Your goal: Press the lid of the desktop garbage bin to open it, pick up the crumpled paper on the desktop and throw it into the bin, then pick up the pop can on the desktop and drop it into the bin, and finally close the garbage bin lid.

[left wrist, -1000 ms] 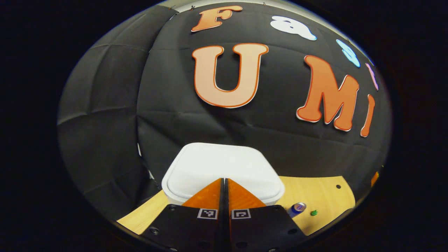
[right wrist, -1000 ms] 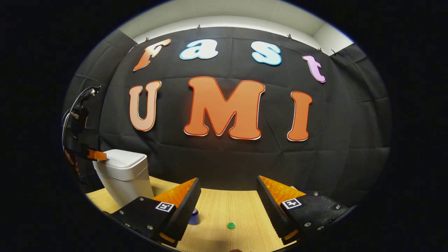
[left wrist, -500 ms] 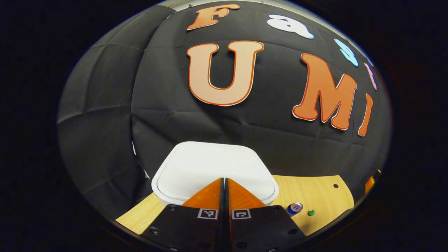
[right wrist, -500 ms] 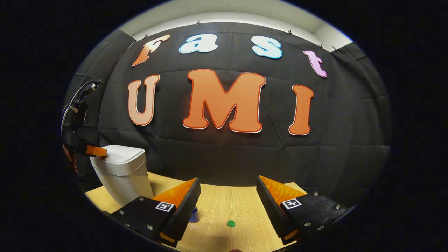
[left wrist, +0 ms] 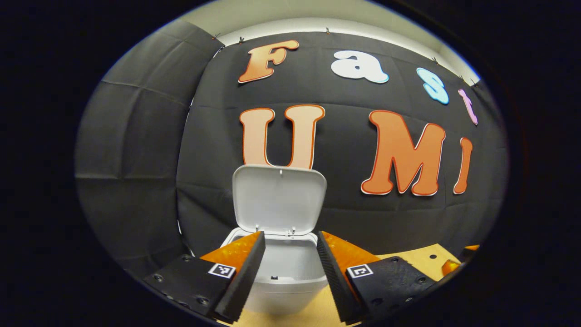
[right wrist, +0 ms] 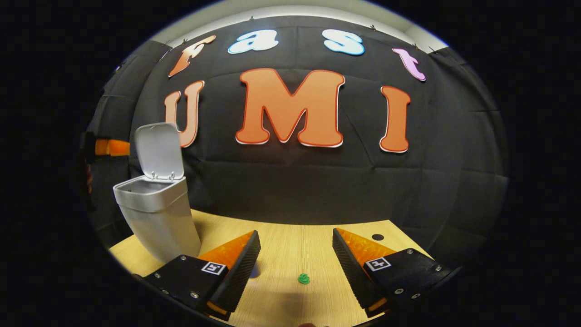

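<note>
Left gripper view is showing the left gripper point(left wrist: 287, 268) hovering with fingers apart before the bin point(left wrist: 290, 281), whose lid point(left wrist: 278, 200) is standing upright. The right gripper point(right wrist: 295, 268) is hanging, fingers apart, over the table point(right wrist: 290, 245).

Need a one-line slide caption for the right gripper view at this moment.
Right gripper open above the wooden desktop, a small green crumpled paper between its fingers' line, white bin with lid raised.

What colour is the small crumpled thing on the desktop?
Green. The crumpled paper shows best in the right gripper view, lying on the wooden desktop.
</note>
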`<state>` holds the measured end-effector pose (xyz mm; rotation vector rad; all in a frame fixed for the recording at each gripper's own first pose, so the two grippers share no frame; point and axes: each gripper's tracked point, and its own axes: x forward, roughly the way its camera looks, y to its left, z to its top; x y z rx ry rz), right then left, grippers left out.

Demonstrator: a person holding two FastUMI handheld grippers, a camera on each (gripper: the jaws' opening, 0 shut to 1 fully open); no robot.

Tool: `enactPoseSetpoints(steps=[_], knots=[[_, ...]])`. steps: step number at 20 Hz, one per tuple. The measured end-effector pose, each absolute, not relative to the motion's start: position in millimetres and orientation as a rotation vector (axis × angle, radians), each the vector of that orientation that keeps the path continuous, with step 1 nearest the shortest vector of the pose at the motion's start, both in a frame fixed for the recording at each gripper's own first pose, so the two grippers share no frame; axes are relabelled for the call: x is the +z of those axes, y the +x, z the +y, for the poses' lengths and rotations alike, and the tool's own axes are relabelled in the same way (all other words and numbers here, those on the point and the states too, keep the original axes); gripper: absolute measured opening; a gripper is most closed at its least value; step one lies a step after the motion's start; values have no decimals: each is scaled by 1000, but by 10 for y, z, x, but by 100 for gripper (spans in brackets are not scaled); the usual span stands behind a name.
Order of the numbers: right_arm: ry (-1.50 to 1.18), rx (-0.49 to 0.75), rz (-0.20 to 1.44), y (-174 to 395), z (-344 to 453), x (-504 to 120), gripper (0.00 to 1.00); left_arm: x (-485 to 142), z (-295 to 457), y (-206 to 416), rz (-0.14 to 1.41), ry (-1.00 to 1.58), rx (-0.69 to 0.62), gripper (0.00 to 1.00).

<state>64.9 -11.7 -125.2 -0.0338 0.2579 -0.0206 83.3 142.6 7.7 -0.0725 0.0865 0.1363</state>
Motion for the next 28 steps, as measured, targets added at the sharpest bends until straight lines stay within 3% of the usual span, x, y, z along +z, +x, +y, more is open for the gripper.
enactPoseSetpoints(steps=[1,5,12,17,18,19,21,22,23,24,28], knots=[[-39,-14,269,660,-114,-1363,95,76,1393,754,83,-81,137,83],[-29,14,426,834,-195,-2101,96,174,1105,526,77,-96,98,95],[-14,-42,691,1195,-482,-3390,96,290,431,276,99,32,-5,94],[13,-70,764,1267,-611,-3713,95,269,183,165,117,183,-36,93],[8,-71,789,1240,-608,-3785,77,231,177,148,132,199,-36,93],[13,-60,802,1220,-582,-3819,78,206,175,138,140,209,-33,93],[-2,-36,797,1181,-510,-3846,60,178,177,135,151,210,-31,93],[-27,-35,779,1187,-506,-3839,42,164,182,140,159,207,-28,93],[-49,-36,784,1159,-502,-3855,34,134,184,146,166,201,-29,93],[-52,-30,781,1124,-470,-3832,27,124,168,153,170,195,-33,93],[12,32,780,1038,-385,-3640,15,154,163,138,155,184,-55,93]])
